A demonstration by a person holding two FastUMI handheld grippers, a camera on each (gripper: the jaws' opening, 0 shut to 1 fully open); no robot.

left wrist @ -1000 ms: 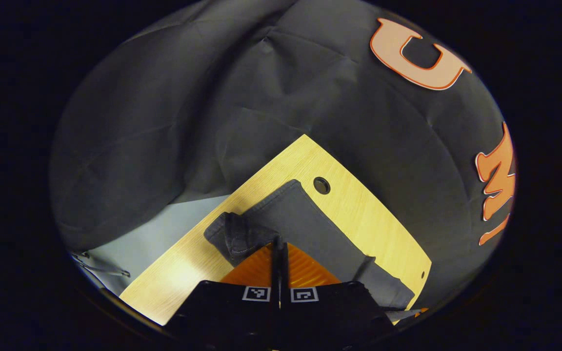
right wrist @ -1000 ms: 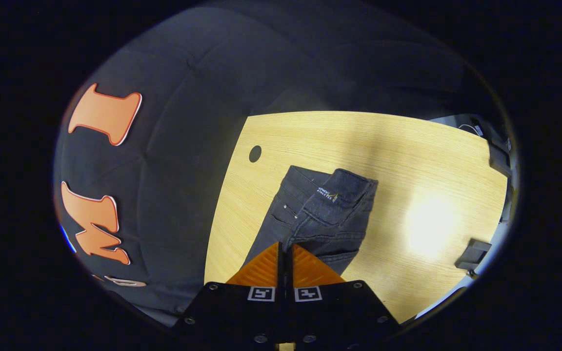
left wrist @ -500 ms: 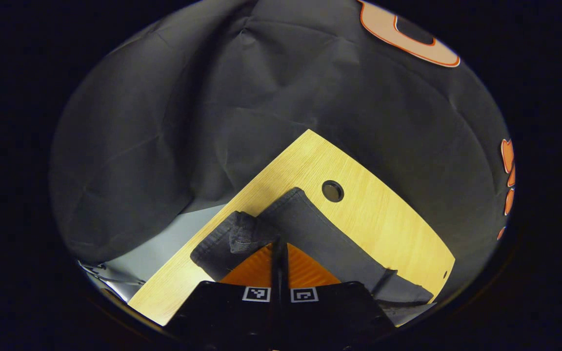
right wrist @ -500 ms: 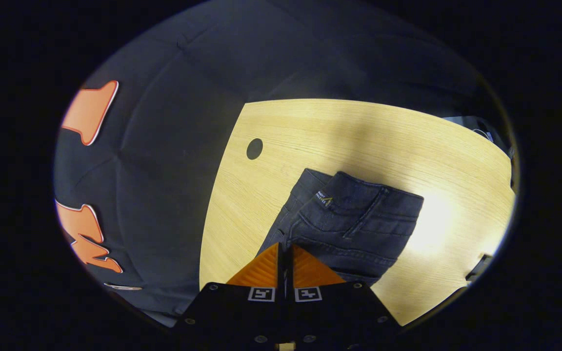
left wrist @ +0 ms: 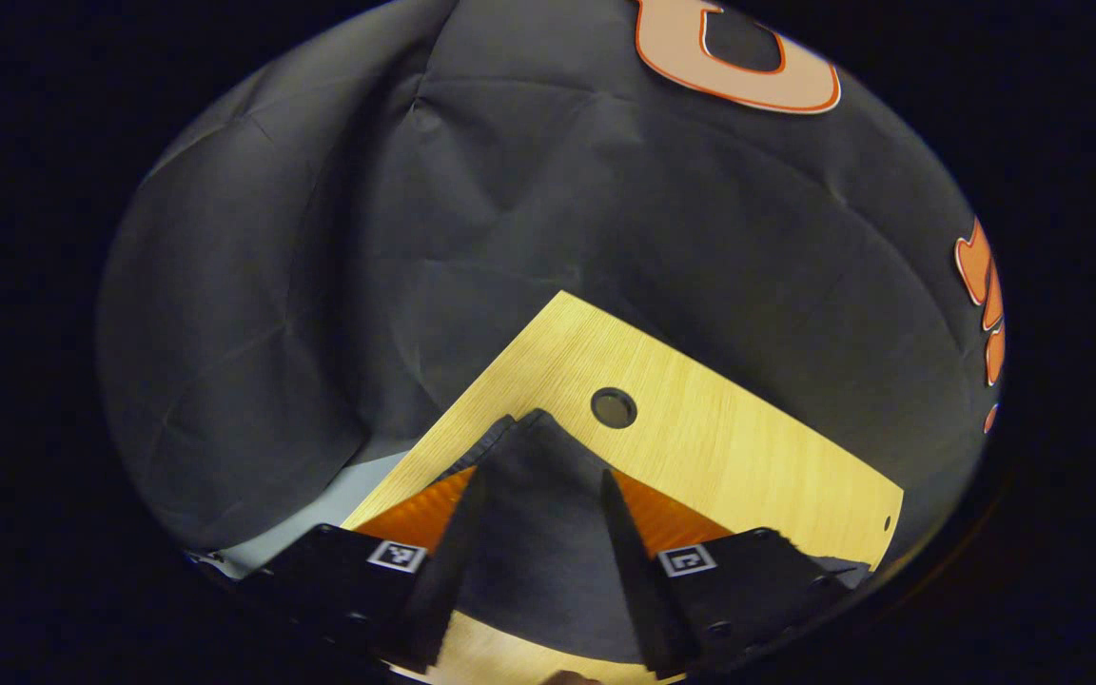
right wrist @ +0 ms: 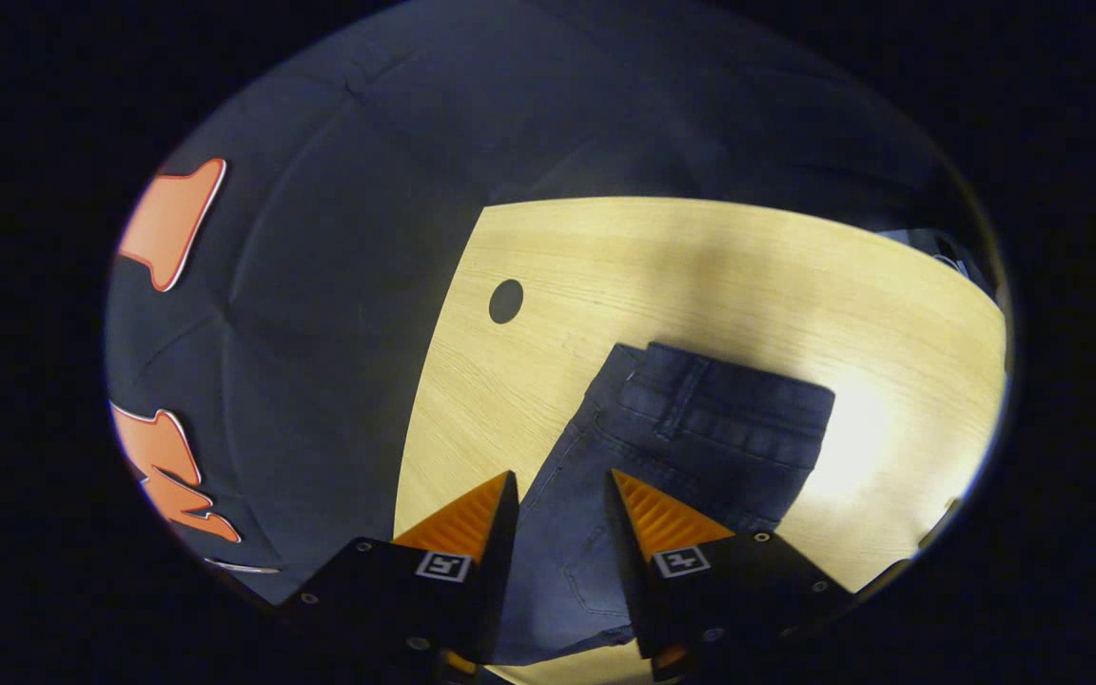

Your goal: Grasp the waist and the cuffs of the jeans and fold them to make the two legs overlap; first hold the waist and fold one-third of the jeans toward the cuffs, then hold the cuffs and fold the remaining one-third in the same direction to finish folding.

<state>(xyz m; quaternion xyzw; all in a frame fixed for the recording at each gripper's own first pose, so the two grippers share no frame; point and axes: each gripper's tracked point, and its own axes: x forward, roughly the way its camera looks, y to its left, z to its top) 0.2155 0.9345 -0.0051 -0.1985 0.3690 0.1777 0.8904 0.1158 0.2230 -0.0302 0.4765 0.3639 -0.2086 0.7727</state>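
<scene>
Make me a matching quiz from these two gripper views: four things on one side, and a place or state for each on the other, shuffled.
Column one:
1. left tongs
2. jeans
3. hole
4. table

Column two:
A. folded, lying flat, waistband on top
B. round and dark, in the wood near the jeans
C. light wood, under the jeans
D. open, fingers apart over dark cloth

Pairs: 1-D, 2-A, 3-B, 4-C
</scene>
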